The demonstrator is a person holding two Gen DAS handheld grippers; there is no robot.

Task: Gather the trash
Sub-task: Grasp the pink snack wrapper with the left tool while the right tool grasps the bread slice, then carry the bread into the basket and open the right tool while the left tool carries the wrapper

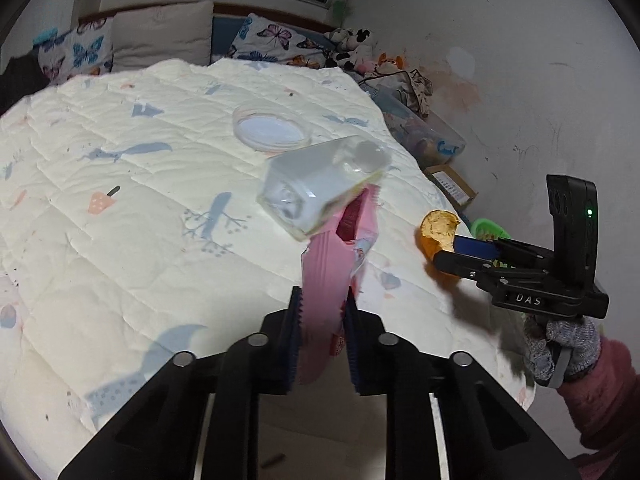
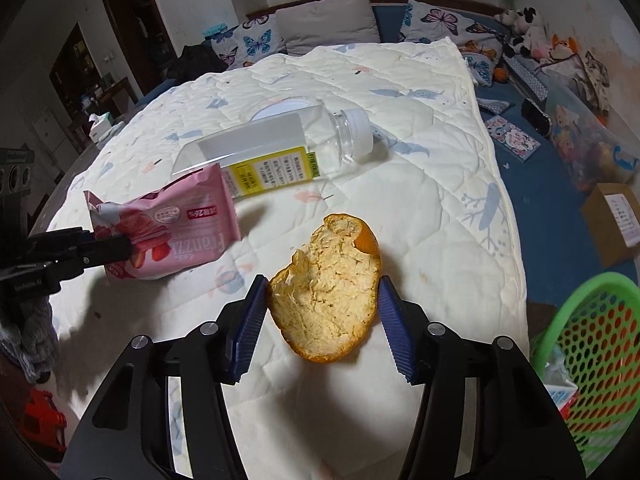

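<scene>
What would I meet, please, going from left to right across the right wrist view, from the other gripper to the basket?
Left gripper → pink snack wrapper → orange peel between the right gripper's pads → cardboard box → green basket. The clear bottle spans the middle, so I leave it out.

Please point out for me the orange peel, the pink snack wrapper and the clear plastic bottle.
orange peel (image 2: 326, 288): right wrist view, on its pale inner side.
pink snack wrapper (image 2: 176, 226): right wrist view, on its printed front.
clear plastic bottle (image 2: 256, 148): right wrist view, on its clear body.
</scene>
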